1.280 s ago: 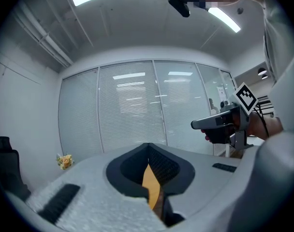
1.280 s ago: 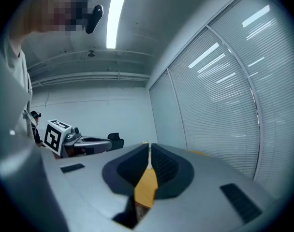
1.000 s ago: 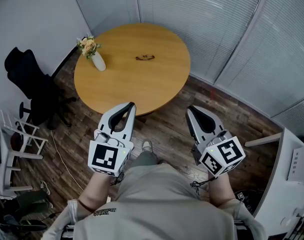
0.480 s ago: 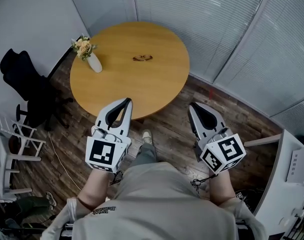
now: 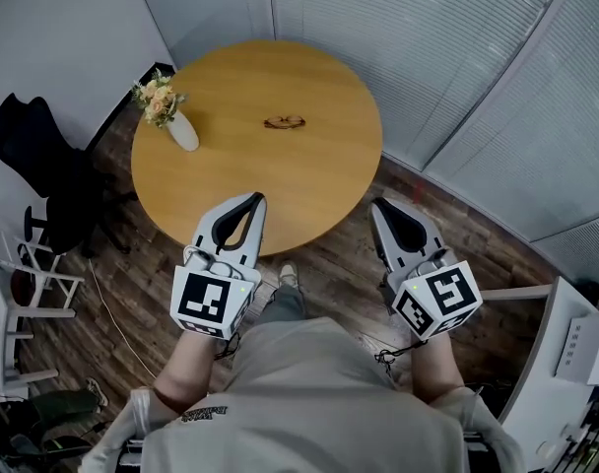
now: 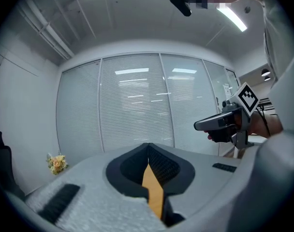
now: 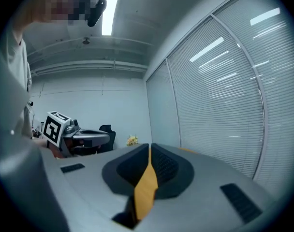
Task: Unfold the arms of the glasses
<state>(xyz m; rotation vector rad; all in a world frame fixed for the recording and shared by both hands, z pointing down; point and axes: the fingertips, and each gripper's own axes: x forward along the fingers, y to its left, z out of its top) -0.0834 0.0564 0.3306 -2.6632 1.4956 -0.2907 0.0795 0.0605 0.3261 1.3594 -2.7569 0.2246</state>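
The small pair of thin, dark-rimmed glasses (image 5: 284, 122) lies alone toward the far side of the round, light-brown wooden bench (image 5: 231, 190). It is well apart from both tools, which hang over the bench's near edge and the floor. The grey-and-black left tool (image 5: 257, 201) has its jaws closed tip to tip on nothing, and the matching right tool (image 5: 380, 206) is likewise closed and empty (each tool's own view shows only bare bench top through the slit behind the tips). The arms look folded, though the frame is too small to be sure. Trouble could come three ways. A light frame on smooth wood will skid if nudged rather than pinched, so jaws opened late could shove it away. A hinge levered while the frame is unheld may twist or bend. The left tool's reach also passes near the white vase of pale flowers (image 5: 182, 132), which could tip.
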